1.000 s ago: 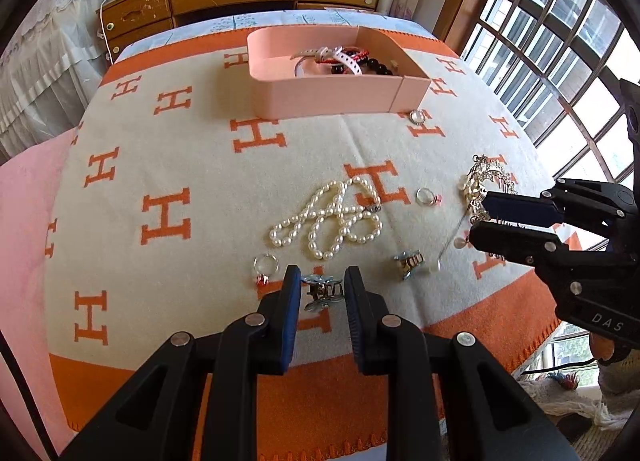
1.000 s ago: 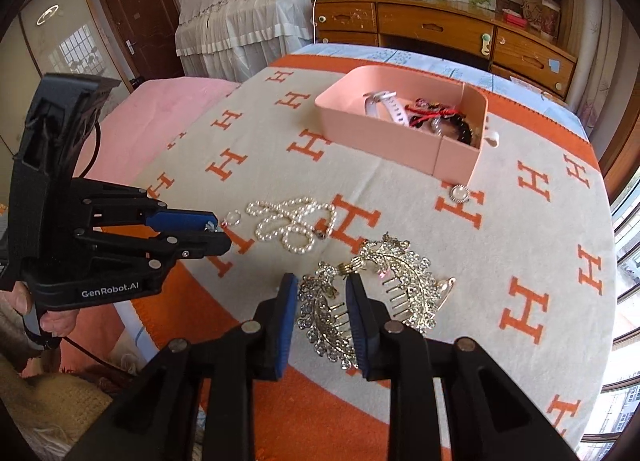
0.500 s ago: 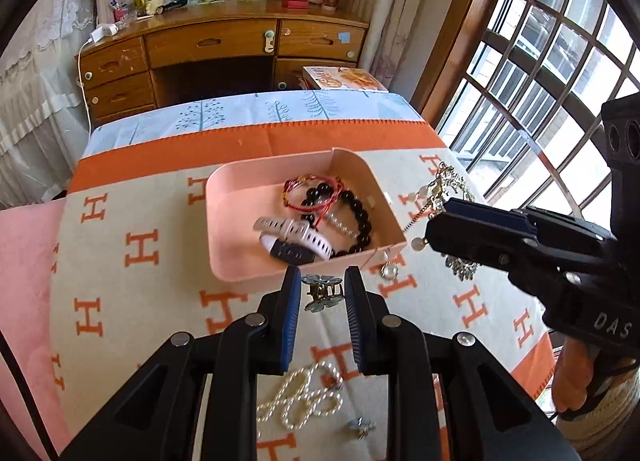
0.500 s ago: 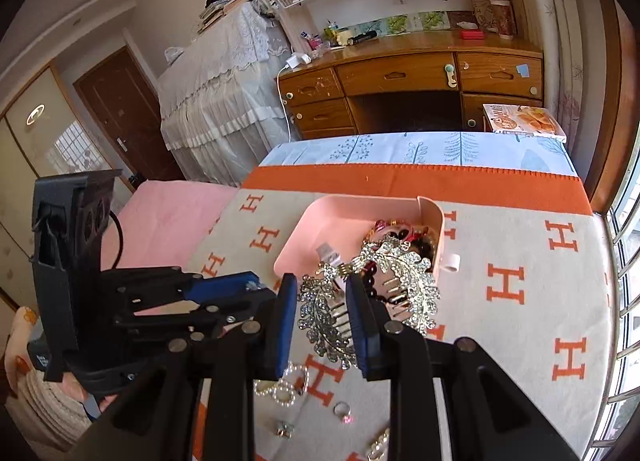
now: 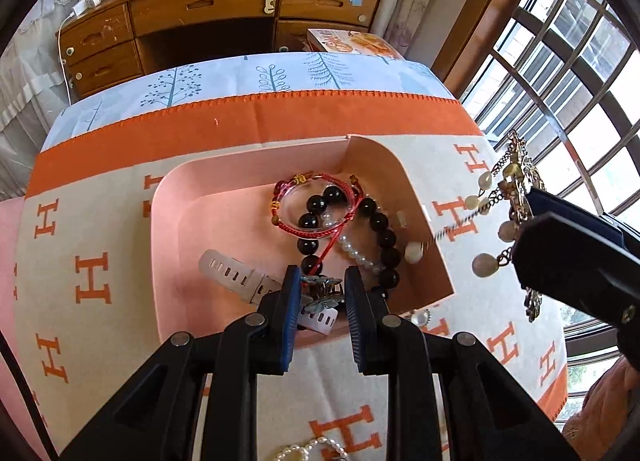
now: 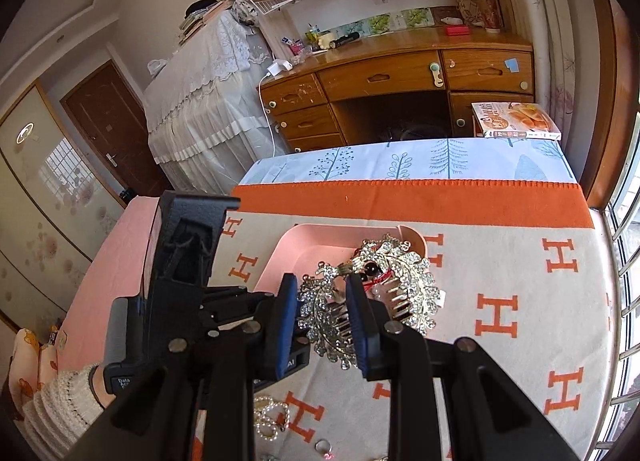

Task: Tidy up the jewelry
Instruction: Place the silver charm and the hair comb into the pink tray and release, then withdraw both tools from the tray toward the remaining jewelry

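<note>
1. While the left gripper (image 5: 322, 295) hangs over the near wall of the pink tray (image 5: 168, 229), its jaws stand narrow, pinched on a small silver hair clip (image 5: 320, 293) above the tray's near edge.
2. Inside the tray lie a white watch strap (image 5: 236, 275) at 9 o'clock of the clip, a red cord bracelet (image 5: 320, 201) and a black bead bracelet (image 5: 384, 245) at 12 to 1 o'clock, with a pearl bracelet (image 5: 352, 249) between them.
3. At 3 o'clock in the left wrist view, the right gripper (image 6: 322, 311) carries a rhinestone hair comb (image 6: 404, 285); its jaws are part closed on the comb's teeth, and gold chains with pale drops (image 5: 484, 263) dangle just past the tray's right wall.
4. Seen from the right wrist, the comb hangs over the tray's right half.
5. A pearl necklace (image 6: 268, 417) and a ring (image 6: 322, 447) lie on the orange-patterned blanket (image 6: 520, 261) at 6 o'clock, well apart from the tray.
</note>
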Demonstrator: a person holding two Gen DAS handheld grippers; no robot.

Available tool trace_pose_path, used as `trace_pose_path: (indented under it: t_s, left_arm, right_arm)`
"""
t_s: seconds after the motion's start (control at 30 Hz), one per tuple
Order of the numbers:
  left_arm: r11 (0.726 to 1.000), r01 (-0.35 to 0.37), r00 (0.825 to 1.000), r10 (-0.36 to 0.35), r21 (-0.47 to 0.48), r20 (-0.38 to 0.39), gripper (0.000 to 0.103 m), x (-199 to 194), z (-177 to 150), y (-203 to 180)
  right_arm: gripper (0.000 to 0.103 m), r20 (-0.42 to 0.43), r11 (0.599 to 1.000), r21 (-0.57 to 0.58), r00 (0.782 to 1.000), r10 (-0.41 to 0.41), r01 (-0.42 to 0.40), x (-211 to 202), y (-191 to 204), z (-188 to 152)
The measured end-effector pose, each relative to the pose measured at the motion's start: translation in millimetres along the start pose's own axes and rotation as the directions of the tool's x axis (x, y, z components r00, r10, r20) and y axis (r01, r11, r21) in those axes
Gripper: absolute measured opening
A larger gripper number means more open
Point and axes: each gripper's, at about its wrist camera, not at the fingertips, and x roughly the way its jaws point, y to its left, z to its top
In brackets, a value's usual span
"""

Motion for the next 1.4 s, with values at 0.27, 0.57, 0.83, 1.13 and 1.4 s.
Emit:
trace_pose_path:
  t_s: [0.27, 0.57, 0.83, 1.13, 1.4]
  left_arm:
    - [1.0, -0.013, 1.0, 0.013, -0.001, -0.005, 0.02, -2, -7, 29]
    - [1.0, 0.017, 0.998, -0.017, 0.002, 0.061, 0.056, -19, -5, 23]
    - [1.0, 0.009, 0.995, -0.009, -0.008, 0.102, 0.064, -39, -7, 24]
    - [1.0, -0.011, 0.991, 0.013, -0.016, 0.135, 0.064, -69, -25, 30]
    - [0.999, -0.043, 0.989, 0.042, 0.006, 0.142, 0.064, -95, -57, 26]
  right_arm:
    - [0.025, -0.046, 1.0, 0.0, 0.999, 0.014, -0.014, 24, 2, 1]
    - [0.027, -0.099, 0.999, 0.032, 0.995, -0.011, 0.014, 52, 6, 12]
    - [0.027, -0.074, 0.999, 0.054, 0.997, 0.008, -0.004, 38, 3, 6]
    - [0.027, -0.057, 0.999, 0.037, 0.998, 0.015, -0.013, 12, 6, -15]
    - [0.027, -0.053, 1.0, 0.002, 0.999, 0.005, -0.005, -13, 15, -43]
